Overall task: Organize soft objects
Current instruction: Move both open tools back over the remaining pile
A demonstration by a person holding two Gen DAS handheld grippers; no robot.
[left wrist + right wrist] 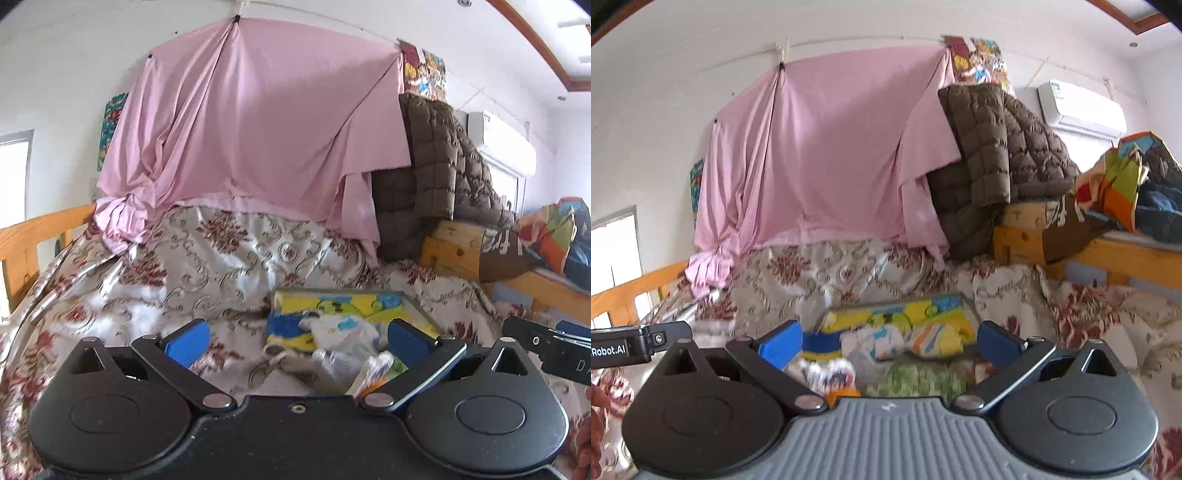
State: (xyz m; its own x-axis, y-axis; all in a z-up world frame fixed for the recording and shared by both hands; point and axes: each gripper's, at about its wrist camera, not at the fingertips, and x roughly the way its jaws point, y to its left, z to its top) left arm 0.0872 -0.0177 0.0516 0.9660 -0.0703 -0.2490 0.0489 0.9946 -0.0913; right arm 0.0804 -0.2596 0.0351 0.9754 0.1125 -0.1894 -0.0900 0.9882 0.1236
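Left wrist view: my left gripper hangs with jaws wide apart and empty above a heap of small bright fabric pieces, yellow, blue and white, lying in a shallow clear-walled tray on the floral satin bedspread. Right wrist view: my right gripper likewise stands fully open, touching nothing. The pieces look light, limp and loosely tangled; a pinch on a raised fold should likely lift one.
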